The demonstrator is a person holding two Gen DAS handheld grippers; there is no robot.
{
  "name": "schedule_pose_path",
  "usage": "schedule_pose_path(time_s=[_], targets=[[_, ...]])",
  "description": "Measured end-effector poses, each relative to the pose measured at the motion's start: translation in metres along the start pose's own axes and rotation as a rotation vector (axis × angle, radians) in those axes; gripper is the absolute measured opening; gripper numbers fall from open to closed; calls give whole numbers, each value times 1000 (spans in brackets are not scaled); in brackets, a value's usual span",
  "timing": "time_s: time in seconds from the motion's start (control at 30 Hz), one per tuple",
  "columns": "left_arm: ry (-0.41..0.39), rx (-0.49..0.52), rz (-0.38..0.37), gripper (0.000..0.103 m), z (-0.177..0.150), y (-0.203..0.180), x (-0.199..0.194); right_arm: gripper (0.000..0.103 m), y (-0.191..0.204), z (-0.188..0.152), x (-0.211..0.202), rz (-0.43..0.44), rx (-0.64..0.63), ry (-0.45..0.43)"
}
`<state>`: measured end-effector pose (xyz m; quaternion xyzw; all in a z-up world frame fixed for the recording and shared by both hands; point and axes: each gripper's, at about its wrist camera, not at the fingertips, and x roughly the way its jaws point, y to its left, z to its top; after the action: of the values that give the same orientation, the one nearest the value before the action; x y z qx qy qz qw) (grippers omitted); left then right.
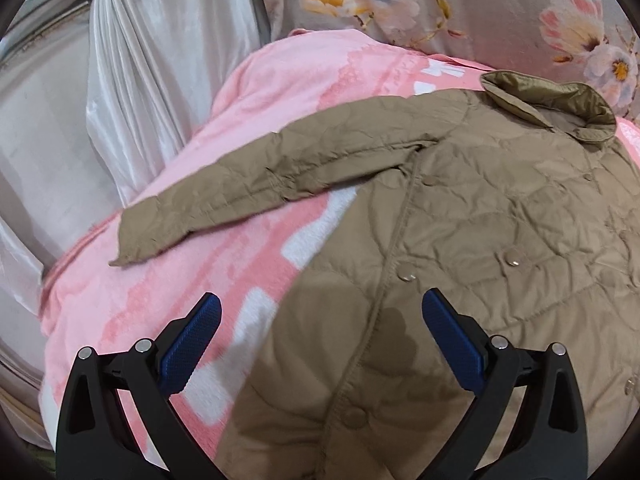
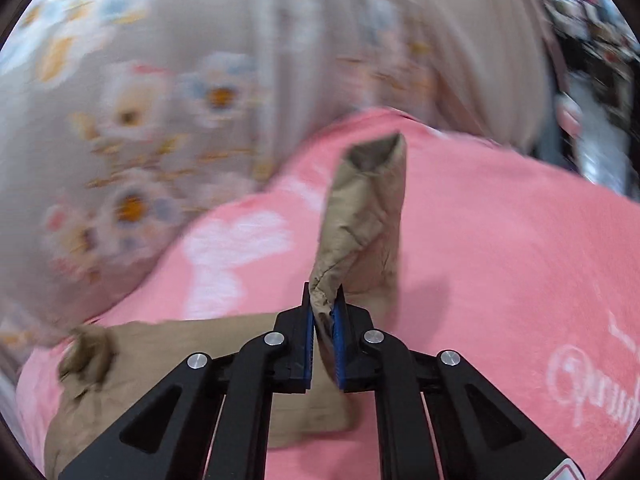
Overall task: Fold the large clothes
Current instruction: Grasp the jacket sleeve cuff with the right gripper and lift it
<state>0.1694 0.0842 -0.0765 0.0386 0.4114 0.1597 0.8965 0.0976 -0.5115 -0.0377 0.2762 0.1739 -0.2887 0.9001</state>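
Your right gripper (image 2: 325,300) has its fingers pinching the jacket's sleeve (image 2: 362,216), lifted above the pink blanket (image 2: 500,260). Your left gripper (image 1: 320,316) hovers, fingers spread, over the tan quilted jacket (image 1: 460,208) lying flat on that blanket.

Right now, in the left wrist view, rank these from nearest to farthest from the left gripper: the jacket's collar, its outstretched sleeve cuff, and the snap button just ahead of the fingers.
From the left gripper:
1. Snap button, just ahead, slightly right, on the jacket front.
2. Sleeve cuff, farther off to the left, lying on the pink blanket.
3. Collar, farthest, upper right, near the floral fabric.
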Motion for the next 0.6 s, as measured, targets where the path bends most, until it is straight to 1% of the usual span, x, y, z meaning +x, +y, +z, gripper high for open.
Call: schedule_pose_path(time_s=[0.03, 0.1, 0.13, 0.2, 0.23, 0.27, 0.37, 0.5, 0.6], targets=[[4, 1, 9, 98, 1, 1, 2, 9, 37, 1, -7, 73, -60, -5], [23, -9, 23, 98, 1, 6, 9, 8, 92, -7, -16, 168, -161, -7], [27, -13, 27, 98, 0, 8, 10, 8, 131, -16, -21, 232, -235, -6], [35, -18, 38, 98, -3, 15, 13, 8, 180, -34, -27, 312, -320, 8], [37, -20, 42, 98, -4, 18, 14, 7, 210, -47, -27, 369, -362, 32], [40, -23, 46, 98, -6, 22, 16, 7, 228, -59, -28, 405, -387, 49], [46, -36, 44, 98, -9, 34, 20, 7, 285, -100, -22, 482, -465, 115], [56, -55, 31, 98, -13, 49, 26, 6, 335, -154, -13, 539, -545, 198], [66, -67, 18, 98, -15, 57, 30, 6, 362, -193, -10, 564, -605, 264]])
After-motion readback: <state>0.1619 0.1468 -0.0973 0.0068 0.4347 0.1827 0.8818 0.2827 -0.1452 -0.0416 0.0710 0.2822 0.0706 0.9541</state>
